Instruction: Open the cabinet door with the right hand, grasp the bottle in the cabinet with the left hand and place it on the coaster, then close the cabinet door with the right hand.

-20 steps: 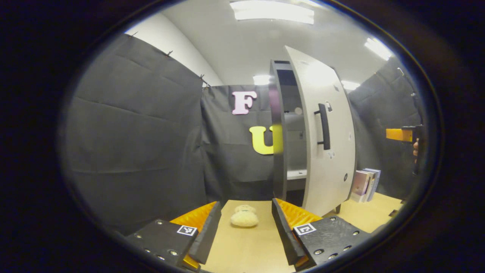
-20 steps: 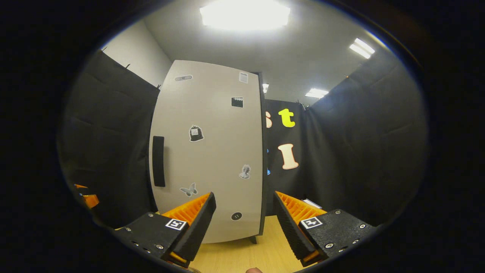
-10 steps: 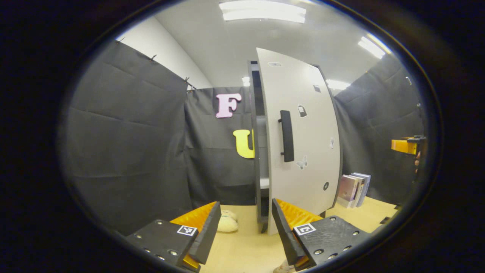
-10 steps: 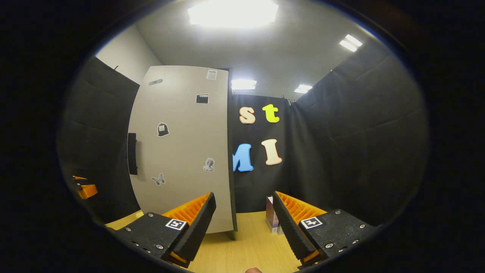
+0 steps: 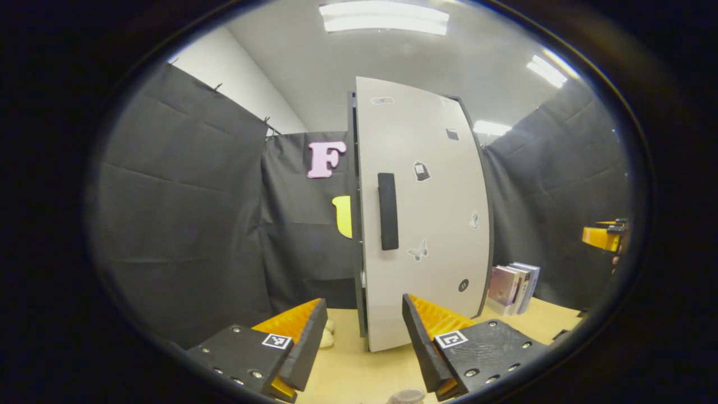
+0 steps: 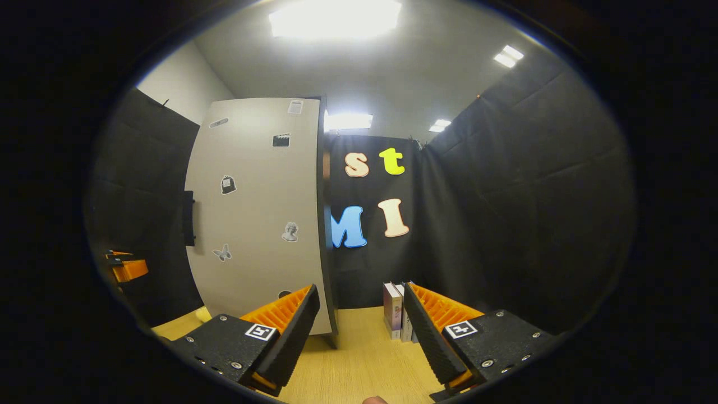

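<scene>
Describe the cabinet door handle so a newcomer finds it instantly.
Start at the tall pale cabinet door standing on the light wooden tabletop. Near its left edge, about mid-height, sits a black vertical bar handle. Unlike the small dark stickers scattered to its right, it is long, plain and raised.

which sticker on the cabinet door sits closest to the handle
The butterfly sticker, low on the cabinet door, just right of the handle's bottom end. The bag-shaped one sits higher and slightly farther; the rest lie nearer the hinge side.
</scene>
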Available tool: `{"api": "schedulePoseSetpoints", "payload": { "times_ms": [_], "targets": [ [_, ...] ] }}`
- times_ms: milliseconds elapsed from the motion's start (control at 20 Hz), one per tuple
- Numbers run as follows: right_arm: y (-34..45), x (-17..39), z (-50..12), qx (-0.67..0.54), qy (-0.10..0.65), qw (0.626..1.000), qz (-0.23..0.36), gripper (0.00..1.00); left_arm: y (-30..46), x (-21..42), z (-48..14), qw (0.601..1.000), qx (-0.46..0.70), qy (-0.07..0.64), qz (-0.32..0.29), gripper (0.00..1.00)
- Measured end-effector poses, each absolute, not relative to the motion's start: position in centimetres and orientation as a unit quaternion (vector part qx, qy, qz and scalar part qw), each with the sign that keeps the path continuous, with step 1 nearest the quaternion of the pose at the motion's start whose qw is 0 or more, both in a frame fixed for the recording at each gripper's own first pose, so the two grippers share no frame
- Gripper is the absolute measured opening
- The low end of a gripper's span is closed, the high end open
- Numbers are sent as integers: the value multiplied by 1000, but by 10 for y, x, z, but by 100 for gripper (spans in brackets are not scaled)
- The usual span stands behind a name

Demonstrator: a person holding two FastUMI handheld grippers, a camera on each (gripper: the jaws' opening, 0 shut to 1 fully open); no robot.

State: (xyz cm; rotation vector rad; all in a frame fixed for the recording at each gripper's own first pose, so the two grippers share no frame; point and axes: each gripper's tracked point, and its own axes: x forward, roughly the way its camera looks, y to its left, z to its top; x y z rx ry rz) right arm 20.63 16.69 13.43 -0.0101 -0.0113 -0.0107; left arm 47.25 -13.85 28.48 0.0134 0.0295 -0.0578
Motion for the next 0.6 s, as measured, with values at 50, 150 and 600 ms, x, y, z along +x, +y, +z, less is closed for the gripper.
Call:
{"api": "schedulePoseSetpoints", "payload": {
  "times_ms": [50,150,600],
  "targets": [
    [168,206,135,-4,-7,1000,-3,93,-141,472,285,999,6,15,-29,77],
    [168,208,136,-5,-10,1000,-3,93,-142,472,285,999,9,16,-27,77],
    [168,208,137,-3,-14,1000,-5,93,-139,469,286,1000,21,12,-18,77]
  ]
}}
